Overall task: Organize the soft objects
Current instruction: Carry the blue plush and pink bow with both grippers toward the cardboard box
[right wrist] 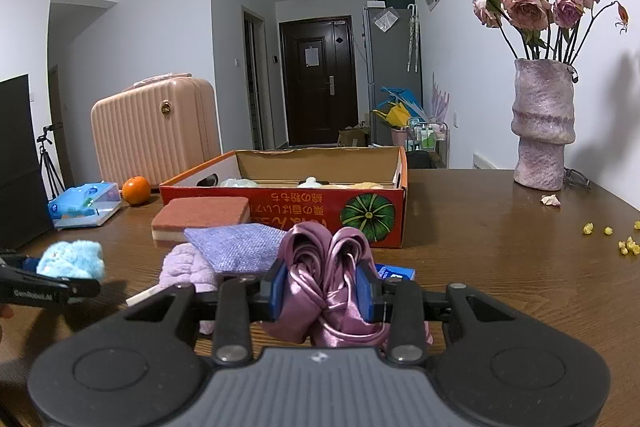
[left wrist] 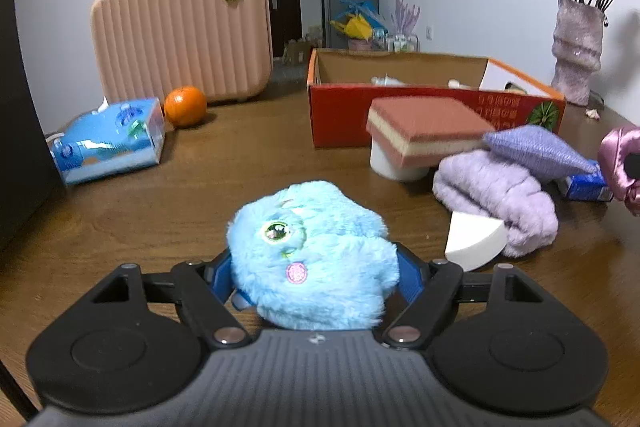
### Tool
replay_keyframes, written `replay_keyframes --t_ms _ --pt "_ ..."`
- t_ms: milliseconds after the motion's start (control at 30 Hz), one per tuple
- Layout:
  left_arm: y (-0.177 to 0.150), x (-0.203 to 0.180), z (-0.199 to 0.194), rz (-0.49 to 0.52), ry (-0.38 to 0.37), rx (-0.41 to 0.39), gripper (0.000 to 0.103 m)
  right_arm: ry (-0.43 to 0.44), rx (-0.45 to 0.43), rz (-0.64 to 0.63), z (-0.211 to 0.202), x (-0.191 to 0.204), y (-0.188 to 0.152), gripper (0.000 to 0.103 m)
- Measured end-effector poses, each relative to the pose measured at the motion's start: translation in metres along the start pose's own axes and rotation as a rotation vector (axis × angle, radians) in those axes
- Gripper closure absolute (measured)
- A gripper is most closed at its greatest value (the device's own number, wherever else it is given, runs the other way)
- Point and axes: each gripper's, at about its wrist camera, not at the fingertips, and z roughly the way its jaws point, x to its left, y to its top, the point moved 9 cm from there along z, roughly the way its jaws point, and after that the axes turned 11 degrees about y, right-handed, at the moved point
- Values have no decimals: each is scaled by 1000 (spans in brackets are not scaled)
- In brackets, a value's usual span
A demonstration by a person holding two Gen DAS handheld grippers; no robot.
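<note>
My left gripper [left wrist: 314,267] is shut on a fluffy light-blue plush toy [left wrist: 312,259] and holds it above the wooden table; it also shows in the right wrist view [right wrist: 70,259]. My right gripper [right wrist: 324,287] is shut on a shiny pink satin scrunchie [right wrist: 324,267], seen at the right edge of the left wrist view [left wrist: 620,163]. An open red cardboard box [right wrist: 288,205] with a few items inside stands behind. A red-topped sponge [left wrist: 428,127], a purple fabric pouch [left wrist: 536,147], a lilac fuzzy cloth [left wrist: 496,195] and a white wedge sponge [left wrist: 474,239] lie in front of the box.
A pink suitcase [left wrist: 180,31], an orange [left wrist: 185,105] and a blue tissue pack [left wrist: 110,139] stand at the back left. A purple vase of dried roses [right wrist: 542,123] stands at the back right. Yellow crumbs [right wrist: 624,247] lie at the right. A small blue carton [right wrist: 394,273] lies by the scrunchie.
</note>
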Motion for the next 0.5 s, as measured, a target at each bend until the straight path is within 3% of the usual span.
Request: replay_keyframes --t_ms 267,500 --pt "22 5 -25 -74 0 -90 26 -4 -25 -14 -1 -1 7 68" --pt "39 -2 -36 -105 -22 -123 26 2 -54 -9 -2 -2 20 68"
